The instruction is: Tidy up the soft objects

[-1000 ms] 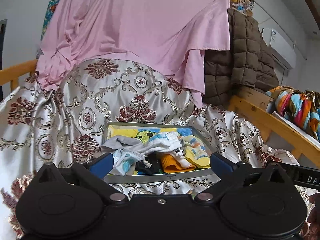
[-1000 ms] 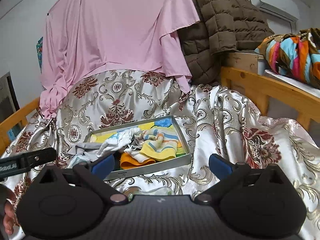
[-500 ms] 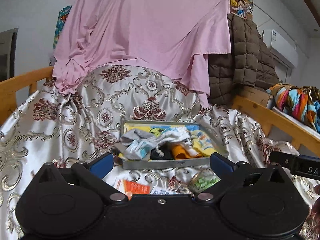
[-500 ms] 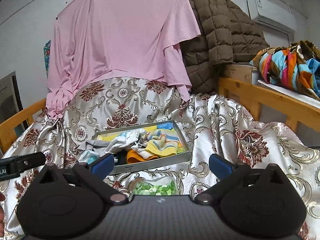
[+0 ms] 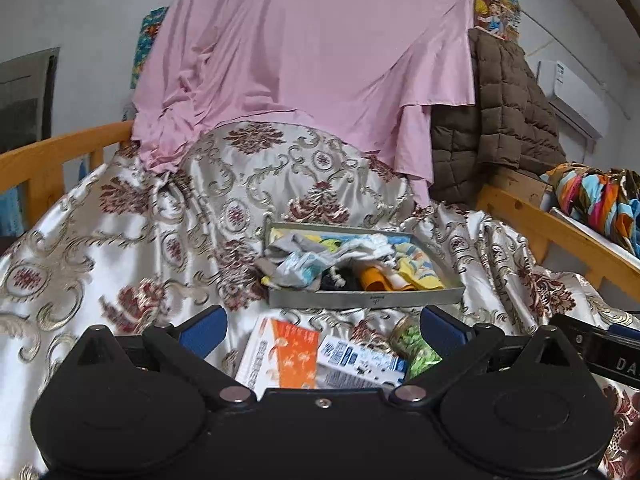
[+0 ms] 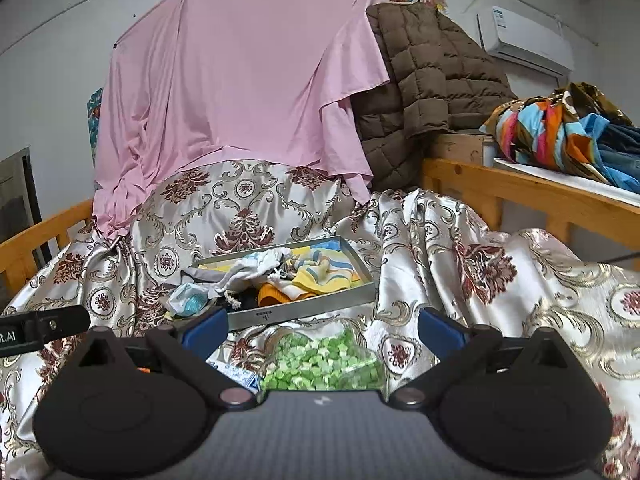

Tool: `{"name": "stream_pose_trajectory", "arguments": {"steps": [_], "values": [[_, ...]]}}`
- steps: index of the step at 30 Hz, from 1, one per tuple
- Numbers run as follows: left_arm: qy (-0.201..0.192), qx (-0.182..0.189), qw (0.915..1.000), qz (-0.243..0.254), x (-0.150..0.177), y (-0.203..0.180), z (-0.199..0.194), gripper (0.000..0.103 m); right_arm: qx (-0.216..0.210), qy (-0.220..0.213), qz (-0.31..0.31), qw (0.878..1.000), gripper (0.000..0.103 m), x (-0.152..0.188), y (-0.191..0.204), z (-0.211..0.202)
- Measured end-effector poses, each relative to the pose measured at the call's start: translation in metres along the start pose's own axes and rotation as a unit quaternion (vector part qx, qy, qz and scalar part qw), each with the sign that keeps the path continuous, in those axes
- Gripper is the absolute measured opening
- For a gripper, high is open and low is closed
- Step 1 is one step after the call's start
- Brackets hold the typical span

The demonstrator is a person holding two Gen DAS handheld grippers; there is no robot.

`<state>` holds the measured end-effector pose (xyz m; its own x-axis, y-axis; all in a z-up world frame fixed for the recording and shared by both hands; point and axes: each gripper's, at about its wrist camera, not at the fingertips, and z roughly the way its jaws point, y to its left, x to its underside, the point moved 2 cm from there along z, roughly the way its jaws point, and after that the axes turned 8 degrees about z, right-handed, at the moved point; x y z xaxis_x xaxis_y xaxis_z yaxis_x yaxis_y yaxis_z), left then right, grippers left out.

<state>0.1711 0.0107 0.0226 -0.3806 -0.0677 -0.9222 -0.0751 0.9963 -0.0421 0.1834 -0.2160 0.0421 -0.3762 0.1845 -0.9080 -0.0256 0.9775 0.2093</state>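
Note:
A grey shallow tray (image 5: 368,300) (image 6: 304,310) sits on the patterned satin bedspread, heaped with soft items: a white and grey cloth bundle (image 5: 308,260) (image 6: 256,266), an orange piece (image 5: 374,278) (image 6: 272,294), a yellow striped cloth (image 5: 416,264) (image 6: 320,274). A light blue cloth (image 6: 188,300) hangs over the tray's left edge. My left gripper (image 5: 322,330) is open and empty, short of the tray. My right gripper (image 6: 322,328) is open and empty, also short of the tray.
Between the grippers and the tray lie an orange and white packet (image 5: 284,354), a blue and white packet (image 5: 360,364) and a clear bag of green bits (image 6: 320,360) (image 5: 416,344). Wooden bed rails (image 6: 532,196) run on both sides. A pink sheet (image 5: 304,64) hangs behind.
Both grippers have drawn back from the tray and lifted. The tray looks smaller now, and the packets and the green bag have come into view in front of it.

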Motion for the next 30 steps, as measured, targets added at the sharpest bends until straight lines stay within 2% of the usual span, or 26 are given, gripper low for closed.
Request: {"name": "stream_pose_trajectory", "arguments": {"steps": [12,23,30], "values": [[0.010,-0.020,0.9997,0.005,0.025,0.002,-0.021,0.102,0.005,-0.005,-0.020,1.000,0.103,0.027,0.010,-0.030],[0.003,-0.030,0.9993,0.024,0.037,-0.002,-0.038,0.102,0.017,-0.022,0.003,1.000,0.103,0.042,0.002,-0.051],[0.009,-0.034,0.9988,0.035,0.047,-0.001,-0.048,0.102,0.012,-0.016,0.008,1.000,0.103,0.048,0.003,-0.060]]}}
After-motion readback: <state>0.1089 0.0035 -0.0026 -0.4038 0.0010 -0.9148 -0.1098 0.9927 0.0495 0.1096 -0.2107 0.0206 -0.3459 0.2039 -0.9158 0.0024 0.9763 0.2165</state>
